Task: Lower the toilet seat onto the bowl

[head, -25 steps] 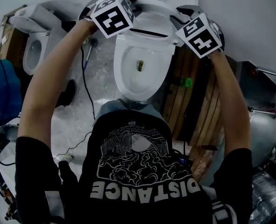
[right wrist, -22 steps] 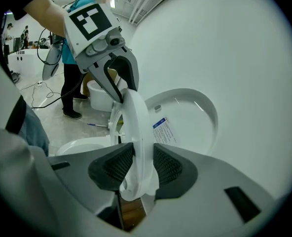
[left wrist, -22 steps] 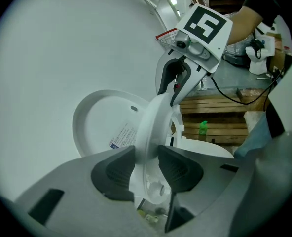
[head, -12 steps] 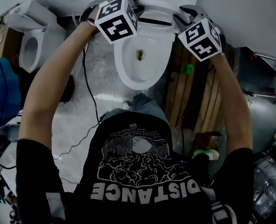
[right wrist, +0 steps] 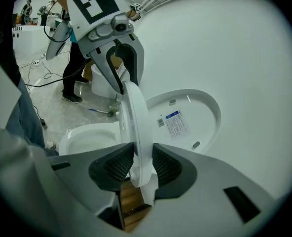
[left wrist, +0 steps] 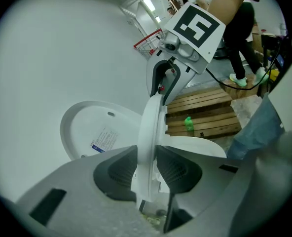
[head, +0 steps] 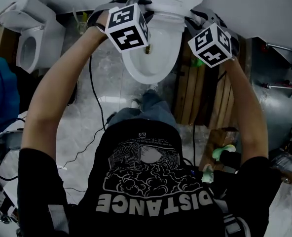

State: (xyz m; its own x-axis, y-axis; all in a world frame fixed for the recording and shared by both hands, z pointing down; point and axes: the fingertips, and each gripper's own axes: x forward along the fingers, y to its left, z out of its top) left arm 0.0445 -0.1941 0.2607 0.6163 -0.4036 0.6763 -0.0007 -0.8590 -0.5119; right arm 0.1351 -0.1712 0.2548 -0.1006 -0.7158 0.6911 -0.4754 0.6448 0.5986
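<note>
The white toilet seat (left wrist: 147,132) stands nearly upright, a little off the raised lid (left wrist: 94,132), above the bowl (head: 151,58). My left gripper (left wrist: 148,169) has the seat's edge between its pads and its jaws are closing on it. My right gripper (right wrist: 138,164) is shut on the opposite edge of the seat (right wrist: 136,127), with the lid (right wrist: 188,117) behind it. In the head view the left gripper (head: 138,1) and the right gripper (head: 198,18) flank the seat (head: 163,6) at the top of the picture. Each gripper view shows the other gripper clamped on the far edge.
A second toilet (head: 30,38) stands at the back left. A wooden pallet (head: 205,93) lies right of the bowl, with a green bottle (left wrist: 188,123) on it. A black cable (head: 92,93) runs over the floor on the left. The person's legs stand just before the bowl.
The toilet has slid toward the top of the head view. Both grippers have stayed on the seat's two sides, and their cubes now sit lower over the bowl.
</note>
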